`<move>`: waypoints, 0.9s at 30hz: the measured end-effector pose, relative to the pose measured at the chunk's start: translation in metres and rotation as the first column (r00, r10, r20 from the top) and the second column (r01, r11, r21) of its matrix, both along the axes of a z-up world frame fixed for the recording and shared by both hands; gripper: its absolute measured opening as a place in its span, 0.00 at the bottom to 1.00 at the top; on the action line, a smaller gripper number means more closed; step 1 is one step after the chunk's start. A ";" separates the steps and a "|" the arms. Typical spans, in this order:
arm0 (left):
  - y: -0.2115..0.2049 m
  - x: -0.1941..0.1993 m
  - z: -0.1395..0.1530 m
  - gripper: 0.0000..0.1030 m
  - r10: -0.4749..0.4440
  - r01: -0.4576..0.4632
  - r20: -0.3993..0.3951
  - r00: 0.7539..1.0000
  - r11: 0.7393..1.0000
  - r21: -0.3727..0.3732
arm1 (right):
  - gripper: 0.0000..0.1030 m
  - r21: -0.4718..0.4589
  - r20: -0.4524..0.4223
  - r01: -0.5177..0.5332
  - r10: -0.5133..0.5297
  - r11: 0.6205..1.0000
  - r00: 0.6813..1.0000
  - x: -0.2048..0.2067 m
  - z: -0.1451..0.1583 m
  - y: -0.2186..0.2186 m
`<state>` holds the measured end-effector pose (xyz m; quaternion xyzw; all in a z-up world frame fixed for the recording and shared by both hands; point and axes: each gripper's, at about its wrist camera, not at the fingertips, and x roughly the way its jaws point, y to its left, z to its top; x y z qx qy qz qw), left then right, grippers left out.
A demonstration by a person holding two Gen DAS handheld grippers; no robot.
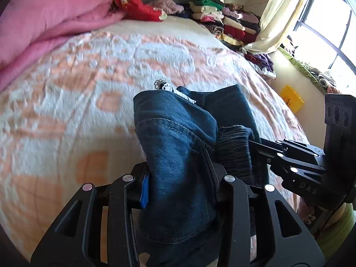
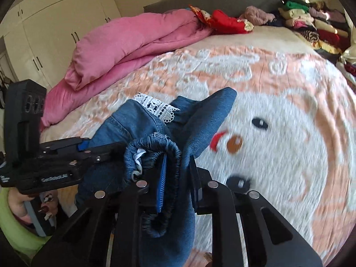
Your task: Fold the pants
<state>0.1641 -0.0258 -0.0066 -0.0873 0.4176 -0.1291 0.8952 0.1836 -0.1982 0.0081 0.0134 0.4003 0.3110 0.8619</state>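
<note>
The pants are blue denim jeans [image 1: 178, 146] with white lace trim [image 1: 165, 87] and an elastic waistband [image 2: 155, 146]. They are bunched and held up above the bed by both grippers. My left gripper [image 1: 178, 175] is shut on denim near a stitched seam. My right gripper [image 2: 175, 178] is shut on the elastic waistband. In the left wrist view the right gripper [image 1: 262, 149] comes in from the right, clamped on the dark waistband. In the right wrist view the left gripper [image 2: 104, 153] comes in from the left, clamped on the jeans. The lower part of the pants is hidden below the fingers.
Below lies a bed with a peach-and-white blanket [image 2: 278, 111]. A pink duvet [image 2: 124, 42] is heaped at the far left. Stacks of folded clothes [image 1: 227, 20] stand at the far right corner by a curtain [image 1: 278, 11] and window. Wardrobes [image 2: 55, 17] line the left wall.
</note>
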 end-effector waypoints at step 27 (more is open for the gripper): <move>0.016 0.025 -0.025 0.50 0.055 -0.053 -0.049 0.997 0.997 0.052 | 0.48 -0.133 -0.079 0.137 -0.148 0.982 0.986 0.032 -0.035 -0.014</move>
